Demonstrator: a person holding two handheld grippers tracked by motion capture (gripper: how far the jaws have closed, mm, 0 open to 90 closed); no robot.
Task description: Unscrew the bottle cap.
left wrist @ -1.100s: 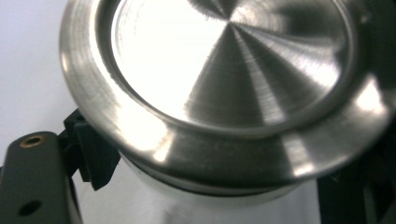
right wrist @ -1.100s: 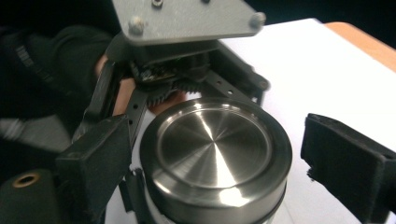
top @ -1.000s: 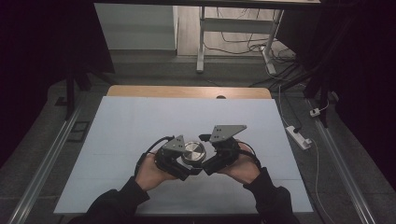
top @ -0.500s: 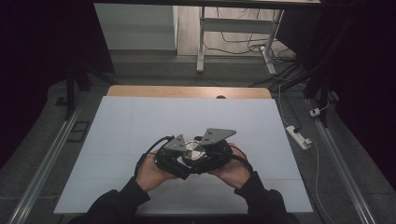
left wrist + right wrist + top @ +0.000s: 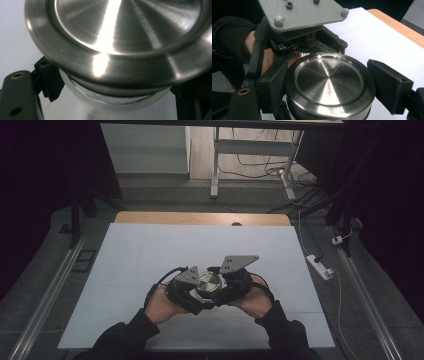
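Room, high view: dark surroundings; grey floor with cables and a white power strip (image 5: 319, 266) well to the right of the grippers; legs of a white stand (image 5: 216, 162) far beyond them.
Surface, high view: pale table (image 5: 150, 255) with a wooden strip (image 5: 200, 218) along its far edge, bare around the hands.
Hands, high view: left hand (image 5: 162, 302) and right hand (image 5: 255, 297), in dark sleeves, hold the two grippers close together near the table's near edge.
Container, high view: round steel tin (image 5: 209, 282) sits between left gripper (image 5: 192, 292) and right gripper (image 5: 227, 287), touching both.
Plates, high view: a grey three-cornered plate tops each gripper; the right one (image 5: 239, 262) is tilted upward.
Container, left gripper view: brushed steel lid (image 5: 125, 37) with a raised rim and recessed centre, bright glare across it; a glossy lower body (image 5: 112, 97) shows just under the rim.
Left gripper, left gripper view: black jaws stand at either side of the body below the lid, the left one touching it; the right one is too dark to judge, so a firm grip cannot be told.
Container, right gripper view: steel tin (image 5: 329, 80) shows concentric brushing and a straight side wall.
Right gripper (image 5: 332, 87), right gripper view: left jaw presses the lid's side; right jaw stands just clear, so the jaws are parted around the lid.
Background, right gripper view: left gripper (image 5: 297, 30) and left hand (image 5: 265, 57) just behind the tin, white table beyond.
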